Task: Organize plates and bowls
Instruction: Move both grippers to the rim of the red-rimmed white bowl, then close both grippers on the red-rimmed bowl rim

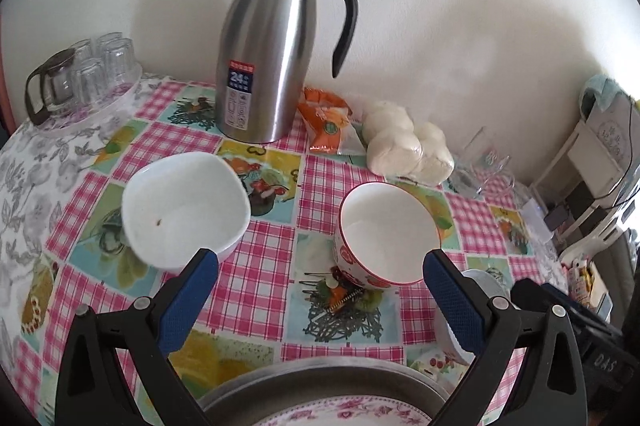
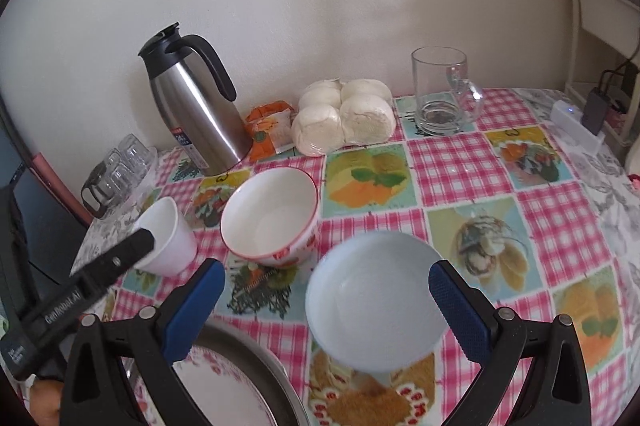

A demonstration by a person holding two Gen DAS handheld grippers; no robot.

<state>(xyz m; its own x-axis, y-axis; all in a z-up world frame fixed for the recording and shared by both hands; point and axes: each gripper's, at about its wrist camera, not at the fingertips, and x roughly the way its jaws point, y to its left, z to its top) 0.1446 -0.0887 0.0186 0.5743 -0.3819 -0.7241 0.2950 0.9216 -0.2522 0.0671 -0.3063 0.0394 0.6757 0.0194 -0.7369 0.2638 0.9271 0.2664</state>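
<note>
Three bowls sit out on the checked tablecloth (image 2: 452, 162). One plain white bowl (image 1: 186, 208) is tipped up, with its rim at the left gripper (image 1: 320, 274)'s left blue pad (image 1: 188, 302). In the right wrist view, one finger of that gripper touches the rim, but I cannot tell if the bowl is pinched. Its two fingers stand wide apart. The red-rimmed bowl (image 1: 386, 232) with red pictures on its side stands just beside it, in the middle. The pale blue bowl (image 2: 376, 306) is tipped between the right gripper (image 2: 326, 296)'s blue pads (image 2: 460, 310), which are wide open. I cannot tell if they touch it.

At the bottom sits a gray metal tray (image 2: 256, 354) with a pink-flowered plate (image 2: 224, 386) on it.

Behind the bowls stands a steel thermos jug (image 1: 266, 54). Its label shows a big "24"; the rest is too small to read. Next to it lie an orange snack packet (image 1: 326, 118) and a bag of white buns (image 2: 346, 114). A glass mug (image 2: 442, 92) stands beside the buns. Some small glasses (image 1: 106, 66) stand upside down on a clear tray by a small glass pot (image 1: 50, 84).

The left gripper's black side reads "GenRobot.AI".
</note>
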